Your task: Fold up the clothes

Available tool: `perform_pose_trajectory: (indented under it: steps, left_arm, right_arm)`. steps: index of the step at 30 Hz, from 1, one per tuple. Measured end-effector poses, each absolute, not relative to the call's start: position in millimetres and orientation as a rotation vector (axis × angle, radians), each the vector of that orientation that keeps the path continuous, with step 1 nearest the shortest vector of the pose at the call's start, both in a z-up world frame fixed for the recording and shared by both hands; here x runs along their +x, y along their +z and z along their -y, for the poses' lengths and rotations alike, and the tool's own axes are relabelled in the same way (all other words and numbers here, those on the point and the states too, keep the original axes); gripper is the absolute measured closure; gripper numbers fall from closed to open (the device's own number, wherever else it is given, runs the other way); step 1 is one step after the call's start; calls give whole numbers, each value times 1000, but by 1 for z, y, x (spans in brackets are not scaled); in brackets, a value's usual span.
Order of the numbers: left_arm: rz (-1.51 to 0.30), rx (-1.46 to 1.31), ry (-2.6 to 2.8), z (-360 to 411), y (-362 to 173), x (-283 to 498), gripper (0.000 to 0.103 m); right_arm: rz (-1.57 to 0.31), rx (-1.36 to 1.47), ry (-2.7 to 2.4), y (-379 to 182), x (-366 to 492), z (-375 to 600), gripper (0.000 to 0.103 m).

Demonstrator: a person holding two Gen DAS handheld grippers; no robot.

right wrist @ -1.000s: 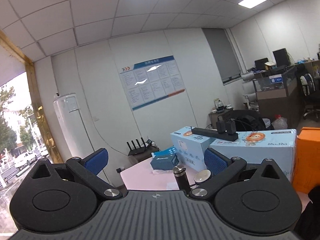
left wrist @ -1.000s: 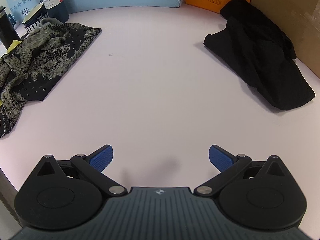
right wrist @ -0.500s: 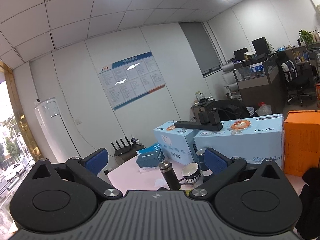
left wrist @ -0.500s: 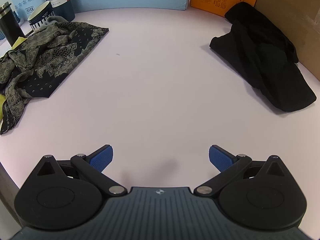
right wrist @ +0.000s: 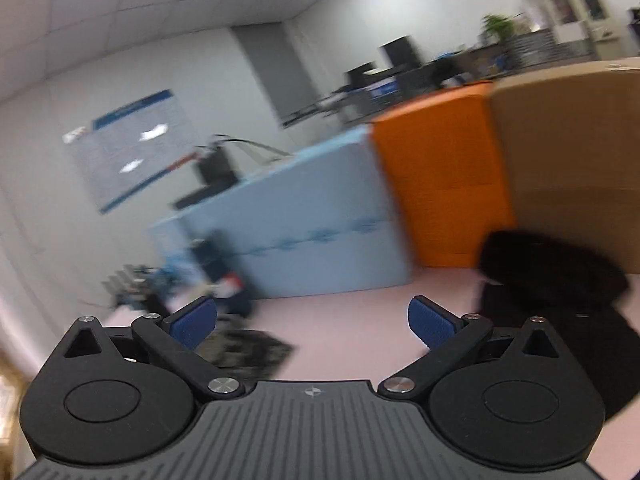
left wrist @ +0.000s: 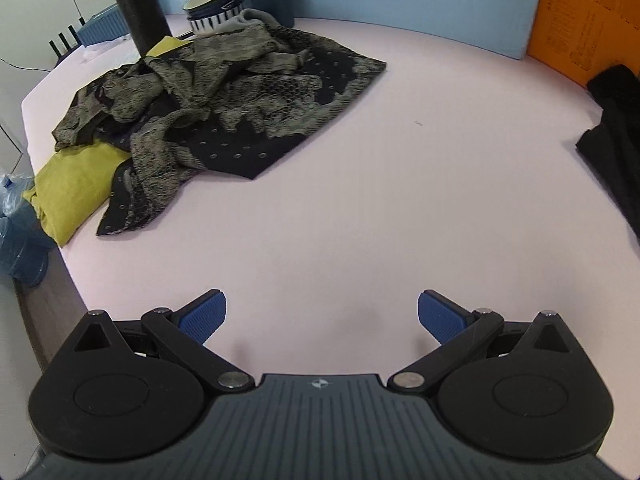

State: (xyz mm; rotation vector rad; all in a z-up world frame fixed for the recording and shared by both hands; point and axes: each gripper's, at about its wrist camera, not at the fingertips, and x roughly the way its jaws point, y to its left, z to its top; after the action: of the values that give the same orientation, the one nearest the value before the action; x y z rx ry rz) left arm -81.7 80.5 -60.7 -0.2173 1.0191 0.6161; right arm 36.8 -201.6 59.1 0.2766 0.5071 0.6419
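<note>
The right wrist view is smeared with blur: the wall poster (right wrist: 128,148) is unreadable. In the left wrist view, the black garment (left wrist: 616,136) is cut off at the table's right edge (as is the orange box (left wrist: 588,20)), and the yellow cloth (left wrist: 76,188) lies partly hidden under the patterned garment (left wrist: 224,100).

Left gripper (left wrist: 322,312): two blue fingertip pads (left wrist: 204,314) with fine ribbed texture, mounted on black angular link bars. Round silver screws at the link pivots, smaller ones at the outer tips. Behind, two large black rounded housings, each with a triangular recess and a circular imprint. In the middle, a dark grey body with vertical ridges and a small white cross-shaped mark near its top edge.

Right gripper (right wrist: 313,320): same build, with blue pads (right wrist: 430,326), black links, silver screws, rounded black housings, ridged grey body bearing the same small mark.
</note>
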Motion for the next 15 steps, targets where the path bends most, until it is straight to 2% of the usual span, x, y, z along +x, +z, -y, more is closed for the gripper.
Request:
perform_pose_trajectory:
  steps: [5, 12, 13, 14, 15]
  left_arm:
    - [-1000, -172, 617, -96, -56, -85, 0]
    - [-1025, -60, 569, -100, -57, -74, 0]
    - [-1026, -50, 567, -101, -57, -73, 0]
    - [-1023, -43, 567, -103, -56, -72, 0]
    - [-1018, -42, 568, -106, -55, -71, 0]
  right_arm:
    - [-599, 109, 380, -47, 76, 238, 0]
    - [-646, -10, 420, -90, 111, 206, 0]
    - [-681, -27, 428, -93, 118, 201, 9]
    - [-733, -22, 423, -94, 127, 197, 49]
    - [-779, 16, 424, -94, 135, 198, 73]
